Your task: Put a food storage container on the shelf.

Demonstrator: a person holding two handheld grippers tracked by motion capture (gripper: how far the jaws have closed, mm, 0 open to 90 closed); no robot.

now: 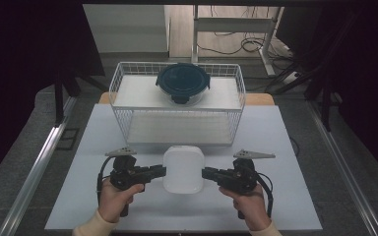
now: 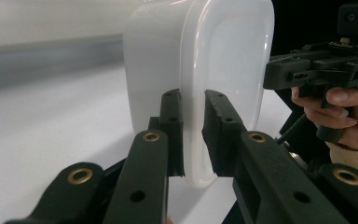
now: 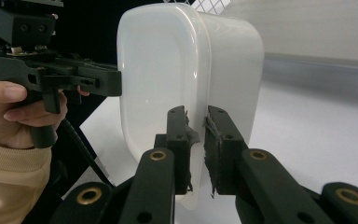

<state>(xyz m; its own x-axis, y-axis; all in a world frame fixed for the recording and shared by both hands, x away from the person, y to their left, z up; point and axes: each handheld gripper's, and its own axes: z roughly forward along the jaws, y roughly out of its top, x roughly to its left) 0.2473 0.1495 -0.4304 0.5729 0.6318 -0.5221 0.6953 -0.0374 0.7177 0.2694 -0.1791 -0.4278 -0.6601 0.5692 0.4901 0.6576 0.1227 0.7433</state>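
Observation:
A white lidded container (image 1: 182, 169) with rounded corners hangs a little above the pale table (image 1: 78, 196), held from both sides. My left gripper (image 1: 163, 170) is shut on its left rim; in the left gripper view the container's lid edge (image 2: 193, 107) is pinched between the black pads (image 2: 173, 126). My right gripper (image 1: 204, 173) is shut on the opposite rim, and the right gripper view has the white container (image 3: 168, 84) clamped between worn pads (image 3: 219, 144). Each gripper view also takes in the other hand and its gripper farther off.
A white wire basket (image 1: 128, 128) stands behind the container on the table. On its upper shelf sits a round glass bowl with a dark blue clip lid (image 1: 183, 81). Metal rails run along both sides of the table, and dark curtains close off left and right.

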